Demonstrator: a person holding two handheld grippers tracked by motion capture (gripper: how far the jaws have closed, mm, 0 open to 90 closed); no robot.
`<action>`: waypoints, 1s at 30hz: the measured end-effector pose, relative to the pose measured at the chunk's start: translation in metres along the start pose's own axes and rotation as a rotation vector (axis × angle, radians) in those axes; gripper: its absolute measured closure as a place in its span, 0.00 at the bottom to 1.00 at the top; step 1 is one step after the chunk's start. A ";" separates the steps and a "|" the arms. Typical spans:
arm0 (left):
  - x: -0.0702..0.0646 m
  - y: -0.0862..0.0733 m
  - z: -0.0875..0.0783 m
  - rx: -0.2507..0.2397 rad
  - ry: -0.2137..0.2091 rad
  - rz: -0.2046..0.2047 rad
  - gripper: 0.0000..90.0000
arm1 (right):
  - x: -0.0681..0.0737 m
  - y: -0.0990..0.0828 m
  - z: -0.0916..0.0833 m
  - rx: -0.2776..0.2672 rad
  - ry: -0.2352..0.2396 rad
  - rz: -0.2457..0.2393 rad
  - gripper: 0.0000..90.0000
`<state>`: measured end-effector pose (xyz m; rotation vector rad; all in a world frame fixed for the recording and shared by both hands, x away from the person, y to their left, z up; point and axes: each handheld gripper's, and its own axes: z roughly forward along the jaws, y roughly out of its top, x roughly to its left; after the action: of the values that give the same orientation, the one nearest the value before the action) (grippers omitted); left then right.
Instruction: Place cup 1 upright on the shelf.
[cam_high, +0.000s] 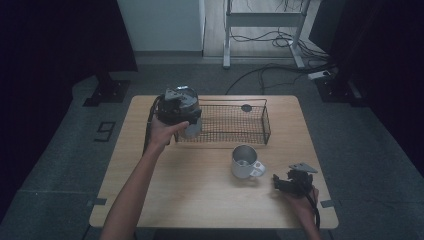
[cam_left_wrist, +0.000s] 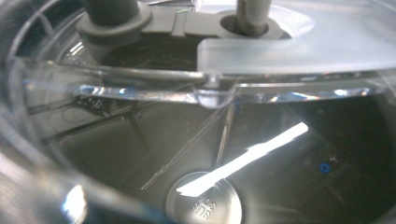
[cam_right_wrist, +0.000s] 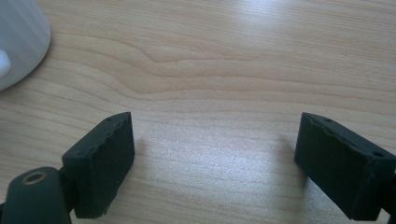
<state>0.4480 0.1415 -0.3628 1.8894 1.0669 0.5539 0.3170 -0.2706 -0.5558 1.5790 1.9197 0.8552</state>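
Right gripper (cam_high: 295, 183): nearest the person, resting low at the near right of the table (cam_high: 200, 200); in the right gripper view its jaws stand spread with bare wood between them, pinching nothing.
White mug (cam_high: 245, 162): upright on the table, just left of and beyond the right gripper, apart from it; its handle points toward that gripper.
Left gripper (cam_high: 187, 122): held up at the basket's near left corner, carrying a steel cup (cam_high: 192, 127). The left gripper view looks straight into the cup's shiny inside (cam_left_wrist: 205, 186), past what seems a clear rim. The jaws themselves are hidden, so I judge they pinch the cup's wall rather than see it.
Wire basket (cam_high: 222, 122): black mesh at the far middle of the table; a small dark round piece (cam_high: 246, 107) lies toward its far side.
Step in hand: probably placing the cup into the basket.
Risk, cup: a thin-wall pinch could let it swing or slip.
Risk, basket: the cup's base may catch the mesh edge and shove the light basket.
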 end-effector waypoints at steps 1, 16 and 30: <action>0.000 0.001 0.001 0.002 0.001 0.001 0.05 | 0.000 0.000 0.000 0.000 -0.001 0.001 0.13; 0.006 0.015 0.016 0.010 0.007 -0.019 0.05 | 0.000 -0.001 -0.001 0.000 -0.007 0.013 0.14; 0.012 0.017 0.035 0.033 0.009 -0.021 0.05 | 0.000 -0.001 -0.001 0.001 -0.011 0.015 0.14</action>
<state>0.4867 0.1307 -0.3667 1.9039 1.1073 0.5362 0.3156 -0.2714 -0.5555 1.5969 1.9032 0.8503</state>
